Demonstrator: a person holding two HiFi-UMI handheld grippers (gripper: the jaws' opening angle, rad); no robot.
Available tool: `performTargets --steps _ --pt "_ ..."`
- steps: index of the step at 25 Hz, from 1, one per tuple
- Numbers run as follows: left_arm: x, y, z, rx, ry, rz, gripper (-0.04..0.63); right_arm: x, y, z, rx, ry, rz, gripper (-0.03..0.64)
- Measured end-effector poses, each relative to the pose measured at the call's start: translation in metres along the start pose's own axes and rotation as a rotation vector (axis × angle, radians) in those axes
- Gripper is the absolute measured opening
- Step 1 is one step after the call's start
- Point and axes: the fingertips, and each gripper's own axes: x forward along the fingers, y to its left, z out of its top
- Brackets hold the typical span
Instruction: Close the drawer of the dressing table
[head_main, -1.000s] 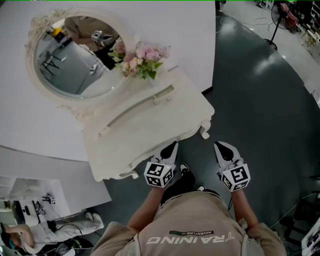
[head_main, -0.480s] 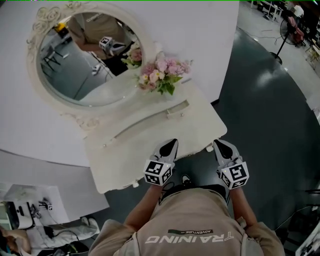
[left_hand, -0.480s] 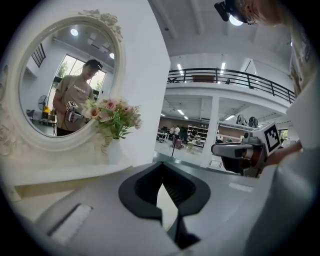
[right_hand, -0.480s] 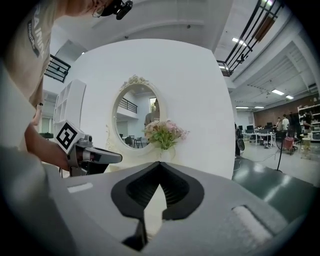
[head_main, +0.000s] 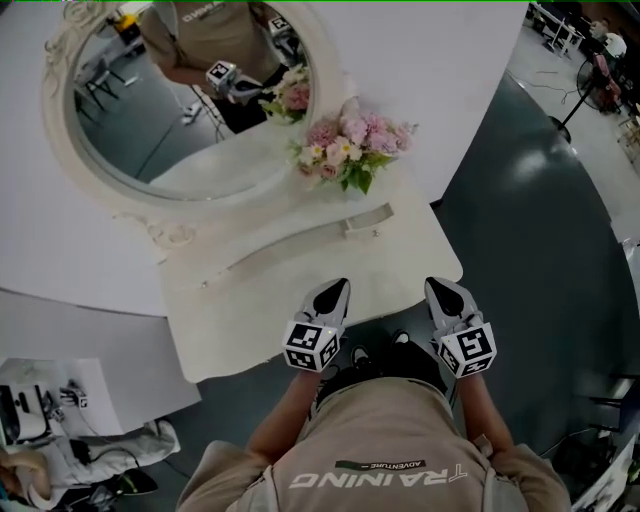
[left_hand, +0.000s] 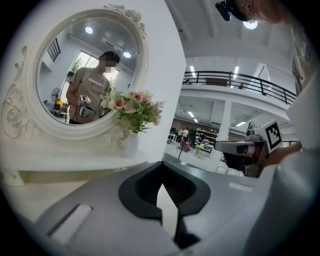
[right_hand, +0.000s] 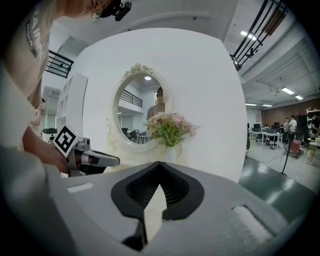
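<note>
Head view: left hand-held gripper (head_main: 337, 286), right hand-held gripper (head_main: 438, 285) closed, empty; flowers (head_main: 350, 150) on table (head_main: 400, 250).

A curved white wall (head_main: 430, 60) stands at twelve o'clock; glossy dark grey floor (head_main: 540, 230) spreads toward three, a black pedestal fan (head_main: 600, 88) at two.

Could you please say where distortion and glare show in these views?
Head view: the dark glossy floor carries a pale sheen. Left gripper view: fisheye, black corners, the black balcony railing bends. Right gripper view: same fisheye; ceiling strip lights blown out.
</note>
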Motion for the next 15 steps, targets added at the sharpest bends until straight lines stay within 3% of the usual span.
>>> performTargets --steps 10,15 --pt "0.003 0.029 -0.001 -0.042 -0.027 0.146 0.018 0.049 -0.018 -0.012 0.044 0.053 0.088 0.002" --pt "0.025 0.043 0.023 -0.022 -0.025 0.212 0.018 0.090 -0.036 0.010 0.005 0.016 0.175 0.002"
